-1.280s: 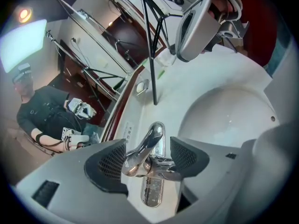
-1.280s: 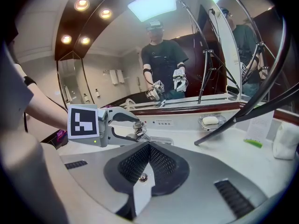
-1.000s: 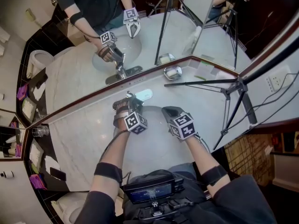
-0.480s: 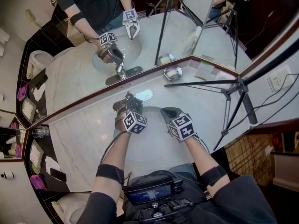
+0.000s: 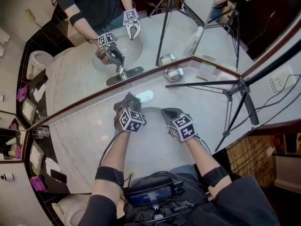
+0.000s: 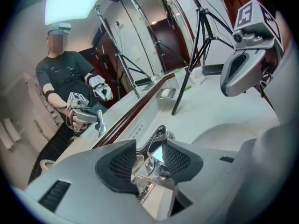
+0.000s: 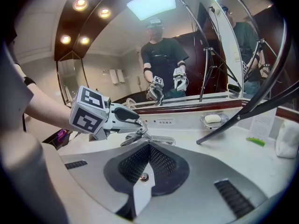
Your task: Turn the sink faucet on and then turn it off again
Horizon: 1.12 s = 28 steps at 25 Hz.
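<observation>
**Faucet lever (image 6: 156, 141) pinched, no water running yet**

My left gripper (image 5: 130, 101) reaches down to the back edge of the sink (image 5: 155, 147). Its jaws have just been closing. The chrome lever stands between the mesh pads, and they press on it from both sides. In the right gripper view no stream falls into the basin, so I judge the turning-on has not been done.

The main risk is the grip itself. The lever is slim and polished, and I hold it by its narrow sides. If I lift with my wrist off the lever's own line, the pads could slide off the chrome and the handle would drop back. A hard jerk could throw it fully open and splash the marble counter (image 5: 84, 135).

Just to the right, my right gripper (image 5: 168, 113) hangs over the basin with its jaws together, holding nothing. It is close beside the left one, so swinging the lever that way could knock the two together.

Further right, the soap dish (image 5: 174, 73) by the mirror and the tripod (image 5: 240, 86) stand well apart from the faucet. I expect no trouble from them.
</observation>
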Tool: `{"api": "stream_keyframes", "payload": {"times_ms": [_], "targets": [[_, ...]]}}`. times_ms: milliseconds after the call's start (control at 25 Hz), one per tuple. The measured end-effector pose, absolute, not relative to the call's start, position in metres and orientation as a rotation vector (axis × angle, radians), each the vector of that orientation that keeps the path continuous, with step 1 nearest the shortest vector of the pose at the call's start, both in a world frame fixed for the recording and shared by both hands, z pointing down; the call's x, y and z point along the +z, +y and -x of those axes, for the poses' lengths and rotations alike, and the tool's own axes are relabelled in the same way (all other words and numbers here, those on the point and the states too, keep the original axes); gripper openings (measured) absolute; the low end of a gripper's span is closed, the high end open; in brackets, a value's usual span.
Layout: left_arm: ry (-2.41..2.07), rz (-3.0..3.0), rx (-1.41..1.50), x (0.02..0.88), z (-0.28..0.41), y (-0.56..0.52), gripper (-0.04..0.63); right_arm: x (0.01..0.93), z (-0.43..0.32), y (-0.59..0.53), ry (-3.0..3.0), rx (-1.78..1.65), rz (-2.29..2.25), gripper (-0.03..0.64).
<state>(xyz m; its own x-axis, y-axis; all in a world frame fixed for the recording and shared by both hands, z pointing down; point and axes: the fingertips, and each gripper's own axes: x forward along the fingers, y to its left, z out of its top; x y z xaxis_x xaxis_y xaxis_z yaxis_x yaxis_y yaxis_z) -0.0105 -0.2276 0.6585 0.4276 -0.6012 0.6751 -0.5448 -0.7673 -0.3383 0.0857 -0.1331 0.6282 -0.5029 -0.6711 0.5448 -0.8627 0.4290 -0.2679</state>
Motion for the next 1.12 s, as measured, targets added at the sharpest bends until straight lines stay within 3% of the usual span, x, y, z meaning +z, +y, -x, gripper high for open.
{"api": "stream_keyframes", "payload": {"times_ms": [560,920,1120], "targets": [[1.085,2.645,-1.267,0.645,0.024,-0.240,0.179,0.624,-0.080,-0.135,-2.340,0.741,-1.309,0.023],[1.044,2.581,-1.305,0.646,0.023,-0.224,0.100,0.622,-0.070,-0.135,-2.358,0.735,-1.295,0.023],[1.058,2.556,-1.274,0.634,0.034,-0.215,0.090,0.620,-0.067,-0.136,-2.366,0.728,-1.289,0.023]]}}
